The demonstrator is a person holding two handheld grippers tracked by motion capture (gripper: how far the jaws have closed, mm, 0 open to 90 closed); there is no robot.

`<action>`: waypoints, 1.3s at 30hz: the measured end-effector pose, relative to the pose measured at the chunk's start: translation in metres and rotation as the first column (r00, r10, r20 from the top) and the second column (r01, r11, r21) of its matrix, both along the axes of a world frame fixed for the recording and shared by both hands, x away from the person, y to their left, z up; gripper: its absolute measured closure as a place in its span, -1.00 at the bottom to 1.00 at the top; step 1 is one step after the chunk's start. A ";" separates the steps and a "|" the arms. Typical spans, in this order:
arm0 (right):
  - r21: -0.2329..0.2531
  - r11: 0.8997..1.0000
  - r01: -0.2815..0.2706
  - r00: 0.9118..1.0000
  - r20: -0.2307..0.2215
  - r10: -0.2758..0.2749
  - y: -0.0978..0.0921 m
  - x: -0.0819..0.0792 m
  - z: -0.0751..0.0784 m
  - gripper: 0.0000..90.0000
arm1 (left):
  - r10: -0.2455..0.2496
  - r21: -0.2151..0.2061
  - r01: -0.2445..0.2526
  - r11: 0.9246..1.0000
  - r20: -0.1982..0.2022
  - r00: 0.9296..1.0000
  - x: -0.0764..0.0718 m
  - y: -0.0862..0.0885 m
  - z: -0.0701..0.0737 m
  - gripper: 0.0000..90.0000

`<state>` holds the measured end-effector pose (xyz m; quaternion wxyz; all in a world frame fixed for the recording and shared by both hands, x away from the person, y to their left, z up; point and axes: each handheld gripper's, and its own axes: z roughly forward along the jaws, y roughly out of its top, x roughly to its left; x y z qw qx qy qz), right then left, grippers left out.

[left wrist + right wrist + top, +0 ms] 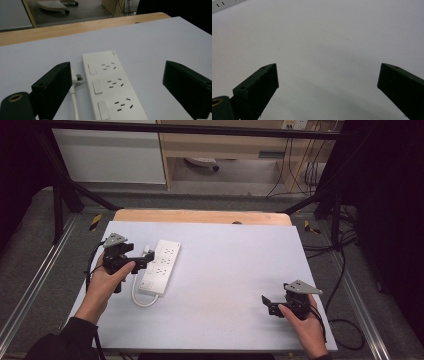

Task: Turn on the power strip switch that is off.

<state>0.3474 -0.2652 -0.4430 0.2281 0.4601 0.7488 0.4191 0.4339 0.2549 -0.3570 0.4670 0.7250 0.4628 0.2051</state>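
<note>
**Inspector A:** We note the left gripper (142,257) at the near left of the table (235,270), jaws spread wide and gripping nothing. In the left gripper view they stand on either side of the white power strip (112,85), which lies flat and runs lengthwise away from the camera.

**Inspector B:** Agreed. We add that the strip's own plug (78,78) lies on the table just beside the strip's left edge, prongs pointing toward it, close to the left jaw. The white cord (140,297) loops round from the strip's near end.

**Inspector A:** We judge the wide spread is kept because nothing has yet been chosen; the plug is the nearest thing to that jaw, so the approach appears aimed there. We cannot tell whether the jaw touches it.

**Inspector B:** The right gripper (267,302) sits near the right front edge of the table, well apart from the strip. Its jaws are likewise spread, with bare table surface between them in the right gripper view.

**Inspector A:** We read that as a waiting position, kept clear of the left hand's work. A corner of the strip shows at the top left of that view.

**Inspector B:** Risk noted: the strip lies loose and could slide if nudged.
</note>
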 end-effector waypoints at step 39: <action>0.019 1.000 0.005 1.000 -0.018 -0.005 0.000 0.002 -0.002 -0.91 | 0.038 0.108 -0.032 0.994 -0.050 0.998 0.039 -0.006 -0.019 -0.23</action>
